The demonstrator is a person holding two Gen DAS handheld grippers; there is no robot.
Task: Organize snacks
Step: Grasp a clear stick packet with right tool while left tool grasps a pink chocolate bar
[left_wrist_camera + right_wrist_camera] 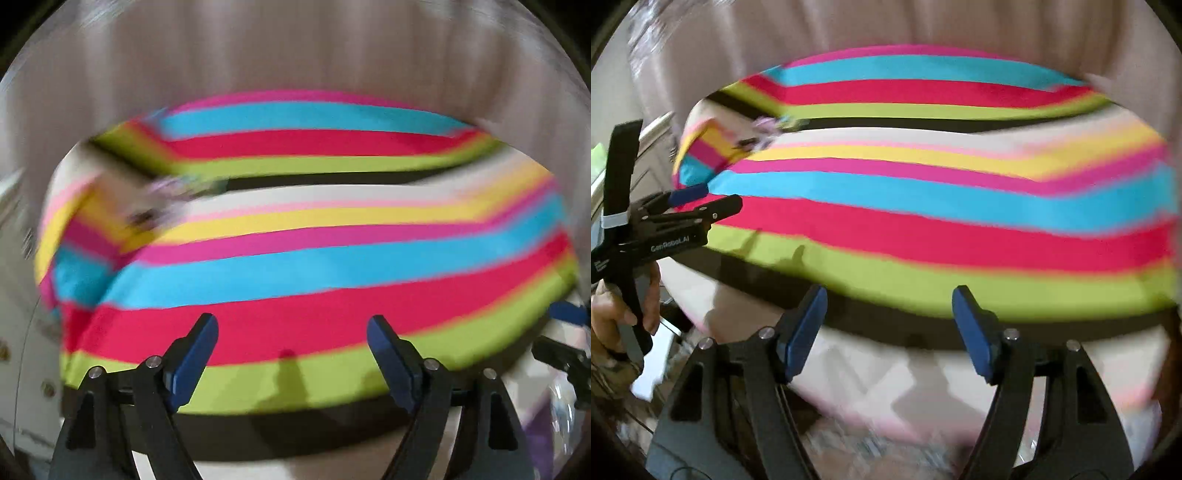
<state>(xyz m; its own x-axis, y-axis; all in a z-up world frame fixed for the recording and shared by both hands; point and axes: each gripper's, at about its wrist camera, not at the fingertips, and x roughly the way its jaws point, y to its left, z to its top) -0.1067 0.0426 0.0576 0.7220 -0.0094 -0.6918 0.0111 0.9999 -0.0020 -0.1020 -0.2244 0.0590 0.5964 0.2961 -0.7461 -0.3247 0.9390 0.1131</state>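
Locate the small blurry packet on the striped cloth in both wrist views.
Left wrist: packet at upper left, on the striped cloth.
Right wrist: packet at upper left, beyond the left tongs.
Shared landmark: the black stripe right of it.

Beige curtain [295, 48] behind; bright striped cloth [295, 266] on surface

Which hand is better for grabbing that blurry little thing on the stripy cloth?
Probably the left. The blurred item lies toward the striped cloth's left edge, and the left tool, open and empty, is on that side. The right tool, also open, would have to reach across.
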